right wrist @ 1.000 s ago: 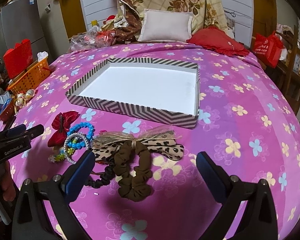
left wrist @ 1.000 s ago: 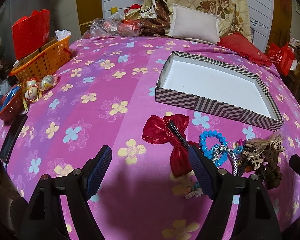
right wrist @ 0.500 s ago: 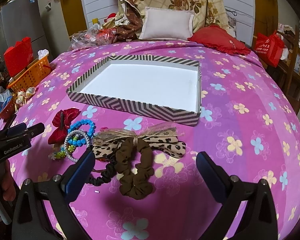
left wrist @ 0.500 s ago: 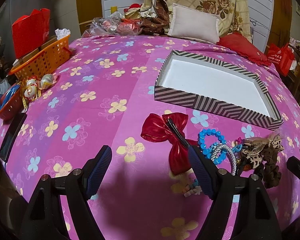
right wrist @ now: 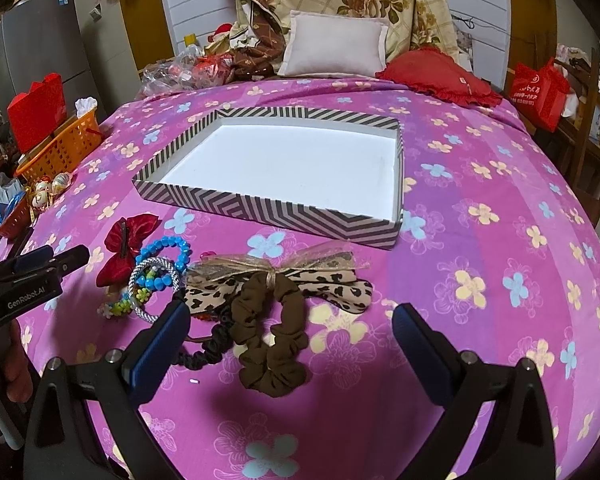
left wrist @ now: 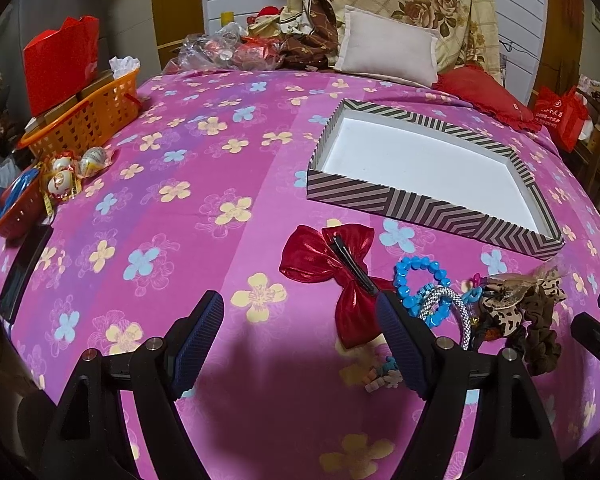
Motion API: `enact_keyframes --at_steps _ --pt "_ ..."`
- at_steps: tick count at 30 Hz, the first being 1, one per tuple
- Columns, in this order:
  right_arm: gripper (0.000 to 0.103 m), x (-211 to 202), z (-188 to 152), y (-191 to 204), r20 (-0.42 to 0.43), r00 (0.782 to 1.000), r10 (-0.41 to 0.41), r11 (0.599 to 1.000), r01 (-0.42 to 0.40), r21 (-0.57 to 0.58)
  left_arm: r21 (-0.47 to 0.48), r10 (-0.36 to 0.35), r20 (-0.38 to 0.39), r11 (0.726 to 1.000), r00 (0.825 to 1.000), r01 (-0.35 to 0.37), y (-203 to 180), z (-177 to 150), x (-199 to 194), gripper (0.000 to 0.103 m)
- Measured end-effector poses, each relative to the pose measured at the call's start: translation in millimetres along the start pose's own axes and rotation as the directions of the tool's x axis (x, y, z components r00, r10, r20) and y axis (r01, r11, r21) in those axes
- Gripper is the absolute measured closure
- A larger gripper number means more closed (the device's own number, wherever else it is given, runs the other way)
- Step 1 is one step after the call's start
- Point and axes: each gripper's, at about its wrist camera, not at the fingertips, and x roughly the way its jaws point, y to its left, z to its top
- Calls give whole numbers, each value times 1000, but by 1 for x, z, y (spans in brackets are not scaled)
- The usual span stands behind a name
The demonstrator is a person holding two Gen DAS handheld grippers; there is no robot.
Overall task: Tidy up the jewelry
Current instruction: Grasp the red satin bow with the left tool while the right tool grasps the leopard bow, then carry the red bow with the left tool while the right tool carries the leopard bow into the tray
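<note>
Pink floral bedspread [right wrist: 480, 152]: jewelry pile sits slightly lower in view than a second ago.
Striped cardboard tray [right wrist: 268, 208]: empty, twelve o'clock of pile.
Left gripper [left wrist: 300, 344], right gripper [right wrist: 292, 344]: both released, nothing grasped; sorting not begun.
Brown fabric scrunchie [right wrist: 272, 344]: nearest right gripper.

- Left gripper [left wrist: 300, 344] — black arms, ribbed dark-blue pads [left wrist: 198, 344], round silver screws.
- Right gripper [right wrist: 291, 350] — same black frame, blue pads [right wrist: 160, 350].
- White "GenRobot.AI" lettering on the left gripper's black body.

Two low bedside views — shared box [left wrist: 428, 208]
</note>
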Motion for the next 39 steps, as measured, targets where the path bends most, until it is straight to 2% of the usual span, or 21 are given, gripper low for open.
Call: enact_keyframes --at_steps 17,23,32,37,39 --pt "1 4 0 -2 -19 1000 -4 1000 4 4 -2 -3 -5 1000 1000 3 -3 -1 -1 47" --pt "1 9 -3 -3 -35 999 -4 1000 4 6 -6 -12 -30 1000 999 12 -1 0 5 47" --pt "1 21 -8 -14 -67 998 -2 999 5 39 -88 -91 -94 993 991 83 26 8 21 47" --pt "1 27 -7 -14 -73 997 9 1000 -7 27 -152 -188 -128 974 974 168 29 16 29 47" --pt "5 30 -6 -14 -78 997 17 1000 -15 27 -158 -204 -139 971 969 182 26 18 33 47"
